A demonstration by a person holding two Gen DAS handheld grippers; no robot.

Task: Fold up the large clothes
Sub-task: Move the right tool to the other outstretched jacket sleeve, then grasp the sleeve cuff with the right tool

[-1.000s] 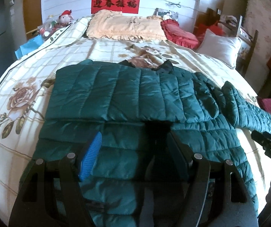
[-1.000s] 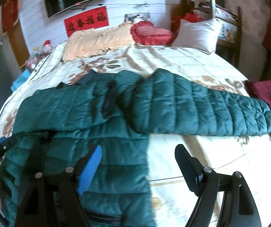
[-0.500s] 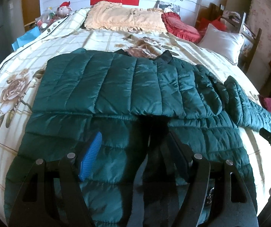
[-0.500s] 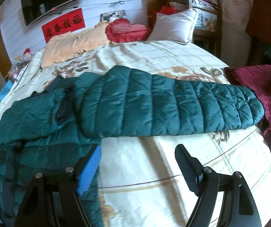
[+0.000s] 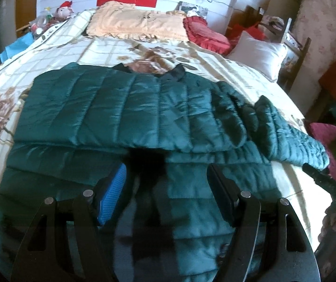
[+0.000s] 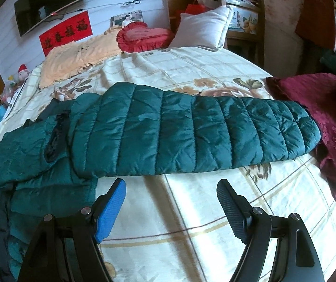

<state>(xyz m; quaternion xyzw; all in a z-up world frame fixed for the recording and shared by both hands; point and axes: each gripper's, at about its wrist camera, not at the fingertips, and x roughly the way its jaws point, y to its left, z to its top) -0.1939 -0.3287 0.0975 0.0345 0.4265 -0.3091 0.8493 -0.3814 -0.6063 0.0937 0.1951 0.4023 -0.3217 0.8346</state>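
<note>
Lying spread across the floral bedspread (image 5: 214, 75), a teal quilted jacket (image 5: 125, 117), with one sleeve already folded flat over the chest and the other sleeve (image 6: 191, 136) stretched straight out toward the crimson cloth (image 6: 332, 122) at the bed's edge. Starting at the left side: left gripper (image 5: 166, 176) hovering above the jacket's lower front, fingers spread wide, pinching nothing, dark zip line running between them. Moving rightward: folded sleeve lying crosswise on the body, collar beyond it, then the outstretched sleeve trailing off toward the right. Farther right again: right gripper (image 6: 171, 199) poised over bare bedspread just in front of that sleeve, fingers likewise spread and empty, blue pad (image 6: 110, 209) near the jacket's side hem. Judged as the sleeve-folding step, half done. Calling next for the right gripper to reach forward, close on the sleeve somewhere near the cuff end, and carry it leftward across the chest onto the first sleeve. Puffy, slick fabric likely to slide, so a firm bite on a full fold of quilting advisable, not a shallow pinch.
</note>
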